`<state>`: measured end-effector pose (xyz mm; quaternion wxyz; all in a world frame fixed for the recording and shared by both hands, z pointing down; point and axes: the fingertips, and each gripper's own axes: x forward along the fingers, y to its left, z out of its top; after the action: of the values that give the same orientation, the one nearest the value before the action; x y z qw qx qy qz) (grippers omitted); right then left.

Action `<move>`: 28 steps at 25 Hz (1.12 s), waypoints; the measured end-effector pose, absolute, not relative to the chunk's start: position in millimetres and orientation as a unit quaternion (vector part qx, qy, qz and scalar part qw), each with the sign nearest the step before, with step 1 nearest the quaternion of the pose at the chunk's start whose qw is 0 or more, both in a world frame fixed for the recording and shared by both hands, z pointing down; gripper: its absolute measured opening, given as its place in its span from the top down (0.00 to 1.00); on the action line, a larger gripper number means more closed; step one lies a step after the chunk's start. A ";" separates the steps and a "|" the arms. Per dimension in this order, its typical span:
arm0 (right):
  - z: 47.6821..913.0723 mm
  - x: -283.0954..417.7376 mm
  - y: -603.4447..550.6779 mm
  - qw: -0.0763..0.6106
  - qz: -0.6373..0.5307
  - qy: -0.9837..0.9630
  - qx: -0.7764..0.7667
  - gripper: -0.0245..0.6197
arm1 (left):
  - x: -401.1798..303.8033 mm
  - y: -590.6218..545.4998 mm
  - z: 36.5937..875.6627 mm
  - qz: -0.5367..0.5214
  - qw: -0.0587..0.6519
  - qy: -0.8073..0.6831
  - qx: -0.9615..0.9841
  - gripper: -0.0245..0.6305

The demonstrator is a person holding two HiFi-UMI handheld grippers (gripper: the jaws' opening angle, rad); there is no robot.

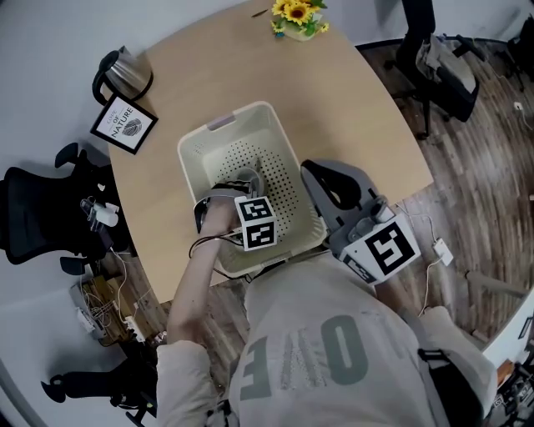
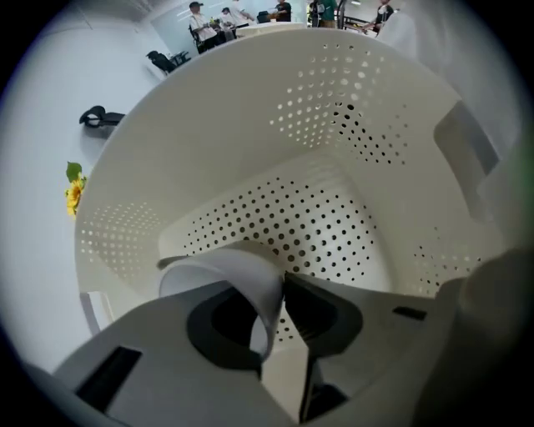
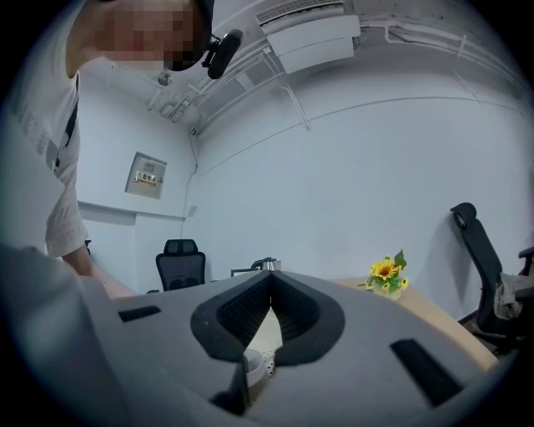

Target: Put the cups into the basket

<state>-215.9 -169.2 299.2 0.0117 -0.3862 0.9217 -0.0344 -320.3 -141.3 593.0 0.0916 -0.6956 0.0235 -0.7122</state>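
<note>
A cream perforated basket (image 1: 219, 125) stands on the round wooden table (image 1: 359, 100). My left gripper (image 1: 244, 185) reaches down into it. In the left gripper view a white cup (image 2: 250, 268) lies low in the basket (image 2: 250, 125), its thin wall between the jaws of my left gripper (image 2: 279, 290). A gap shows beside the wall, so the pads do not press on it. My right gripper (image 1: 321, 177) hovers at the basket's right rim. Its jaws (image 3: 271, 298) meet at the tips with nothing between them.
A steel kettle (image 1: 125, 73) and a framed sign (image 1: 123, 123) sit at the table's left edge, and a sunflower pot (image 1: 299, 17) at the far edge. Black office chairs (image 1: 37, 213) (image 1: 434, 58) stand left and right of the table.
</note>
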 end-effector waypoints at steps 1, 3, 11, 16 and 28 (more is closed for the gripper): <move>299.2 -215.9 -170.2 0.013 -0.035 0.922 -0.386 0.96 | -318.0 -143.9 589.4 -0.707 0.097 0.030 -0.700 0.82; 299.2 -217.0 -171.7 0.016 -0.035 0.922 -0.385 0.97 | -315.7 -148.5 581.9 -0.700 0.099 0.042 -0.706 0.81; 296.0 -228.7 -173.1 0.016 -0.028 0.930 -0.366 0.97 | -313.9 -153.8 535.3 -0.670 0.125 0.109 -0.723 0.79; 291.3 -239.5 -176.4 0.018 -0.018 0.935 -0.353 0.97 | -325.5 -162.6 464.5 -0.608 0.131 0.217 -0.752 0.79; 264.6 -267.0 -178.7 0.002 0.073 0.932 -0.356 0.97 | -363.8 -170.4 263.0 -0.061 0.066 0.594 -0.799 0.91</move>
<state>-267.0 -178.7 264.6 0.0016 -0.3559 0.9317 0.0729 -363.8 -170.4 263.0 0.0660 -0.7992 0.5943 -0.0610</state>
